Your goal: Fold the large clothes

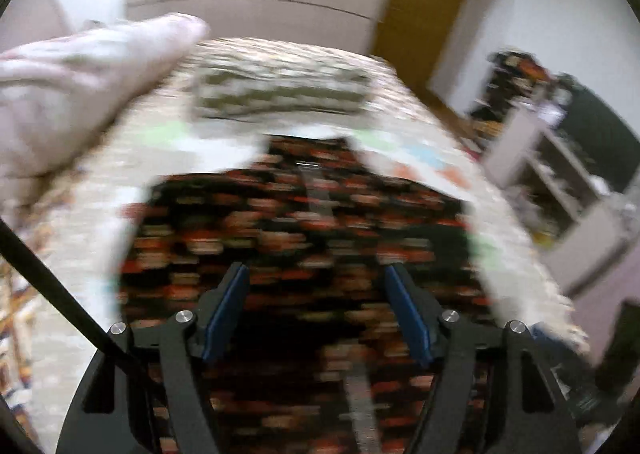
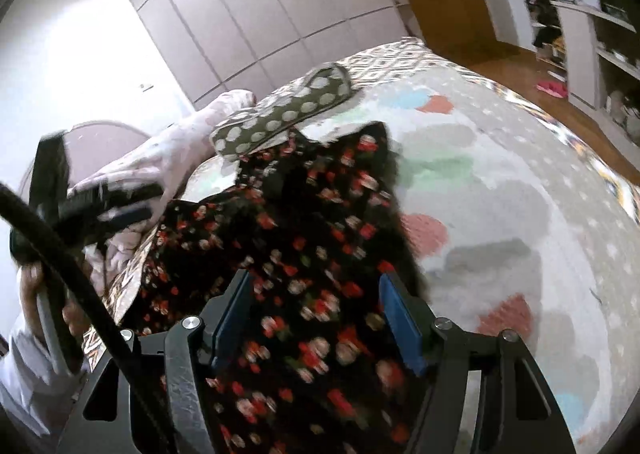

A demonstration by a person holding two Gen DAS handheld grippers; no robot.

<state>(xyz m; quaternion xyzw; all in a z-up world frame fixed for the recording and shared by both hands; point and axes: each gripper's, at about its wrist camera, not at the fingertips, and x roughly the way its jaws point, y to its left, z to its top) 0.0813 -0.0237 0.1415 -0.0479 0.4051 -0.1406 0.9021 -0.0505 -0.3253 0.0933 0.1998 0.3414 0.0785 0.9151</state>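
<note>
While the black red-flowered fabric garment lies spread mid-bed for folding, my left gripper and right gripper gape wide above it. Neither seems to touch it, though blur hides much.

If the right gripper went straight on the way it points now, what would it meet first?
Most likely the floral garment on the bed: it fills the view between the open right gripper fingers. Depth is unclear.

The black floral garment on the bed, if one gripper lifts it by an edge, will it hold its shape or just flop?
The black floral garment looks like thin cloth lying in soft folds on the bed cover, so it would probably droop and hang. It seems light for its spread. Its far edge already sits rumpled, so a push would likely bunch it rather than slide it flat.
</note>
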